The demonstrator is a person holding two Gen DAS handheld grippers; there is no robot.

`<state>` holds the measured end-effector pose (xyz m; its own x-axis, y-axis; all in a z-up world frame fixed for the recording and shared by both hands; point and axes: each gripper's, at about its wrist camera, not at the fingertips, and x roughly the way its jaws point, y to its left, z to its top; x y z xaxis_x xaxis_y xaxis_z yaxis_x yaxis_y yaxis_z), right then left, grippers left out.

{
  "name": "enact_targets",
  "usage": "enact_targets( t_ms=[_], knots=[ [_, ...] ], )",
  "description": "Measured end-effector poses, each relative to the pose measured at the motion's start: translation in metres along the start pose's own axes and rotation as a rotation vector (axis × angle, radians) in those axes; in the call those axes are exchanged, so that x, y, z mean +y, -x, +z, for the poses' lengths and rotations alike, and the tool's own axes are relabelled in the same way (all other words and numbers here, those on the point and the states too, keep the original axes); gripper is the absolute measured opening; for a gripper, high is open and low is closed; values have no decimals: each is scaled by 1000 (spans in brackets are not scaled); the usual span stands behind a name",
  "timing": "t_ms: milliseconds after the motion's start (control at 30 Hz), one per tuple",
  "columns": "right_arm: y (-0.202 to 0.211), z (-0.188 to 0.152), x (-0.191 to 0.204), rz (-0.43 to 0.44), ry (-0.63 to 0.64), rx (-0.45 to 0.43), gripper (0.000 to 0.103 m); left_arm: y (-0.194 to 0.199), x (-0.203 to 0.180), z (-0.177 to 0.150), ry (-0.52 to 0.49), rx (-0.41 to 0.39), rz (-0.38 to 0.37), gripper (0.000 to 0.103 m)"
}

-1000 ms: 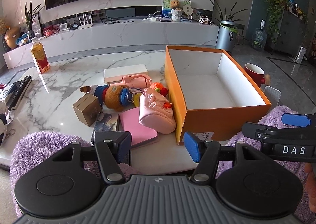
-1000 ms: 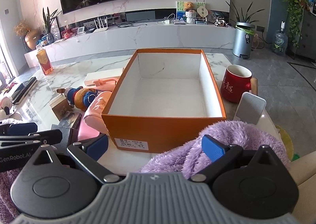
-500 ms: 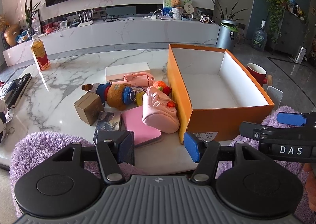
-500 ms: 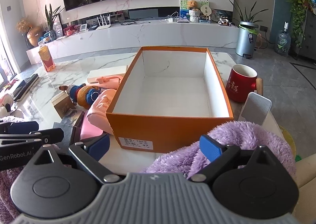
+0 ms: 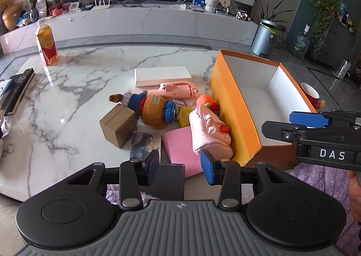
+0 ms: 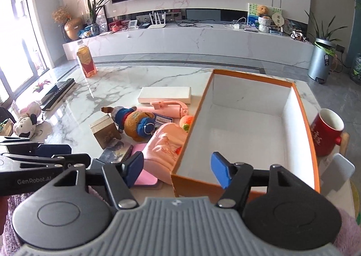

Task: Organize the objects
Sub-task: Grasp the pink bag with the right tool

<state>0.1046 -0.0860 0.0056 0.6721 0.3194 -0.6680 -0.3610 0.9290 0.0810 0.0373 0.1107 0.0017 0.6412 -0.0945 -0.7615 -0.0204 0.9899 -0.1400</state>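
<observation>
An empty orange box (image 5: 234, 116) with white inner walls (image 6: 250, 91) stands on the marble table. Left of it lie a pink pouch (image 5: 209, 129) (image 6: 167, 145), a plush toy (image 5: 155, 109) (image 6: 137, 122), a small brown box (image 5: 117, 125), a pink notebook (image 5: 180, 145), a picture card (image 5: 144, 143), a pink handheld device (image 5: 180, 89) and a white flat box (image 5: 162, 75). My left gripper (image 5: 180, 168) hovers over the notebook's near edge, jaws closing, gripping nothing. My right gripper (image 6: 178, 171) hangs over the pouch and the box's near corner, jaws closing, gripping nothing.
A tea bottle (image 5: 46, 46) and a black remote (image 5: 18, 89) sit at the table's left. A red mug (image 6: 327, 131) stands right of the box. Purple fluffy cushions (image 5: 322, 179) lie at the near edge. A small plush cow (image 6: 24, 122) rests far left.
Both grippers have moved left and forward over the near table edge toward the pile. The jaws of both stand narrower than before. No object on the table has moved.
</observation>
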Motion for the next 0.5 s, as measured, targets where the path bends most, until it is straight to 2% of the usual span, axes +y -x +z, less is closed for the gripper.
enact_targets(
  t_ms=[167,300,500],
  knots=[
    [-46,26,23,30,80,84,56,-26,17,10,-5,56,-16,44],
    [-88,37,42,13,146,179,56,-46,30,16,10,89,-24,44],
    [-143,36,58,-43,232,309,56,-68,52,20,44,131,-36,43]
  ],
)
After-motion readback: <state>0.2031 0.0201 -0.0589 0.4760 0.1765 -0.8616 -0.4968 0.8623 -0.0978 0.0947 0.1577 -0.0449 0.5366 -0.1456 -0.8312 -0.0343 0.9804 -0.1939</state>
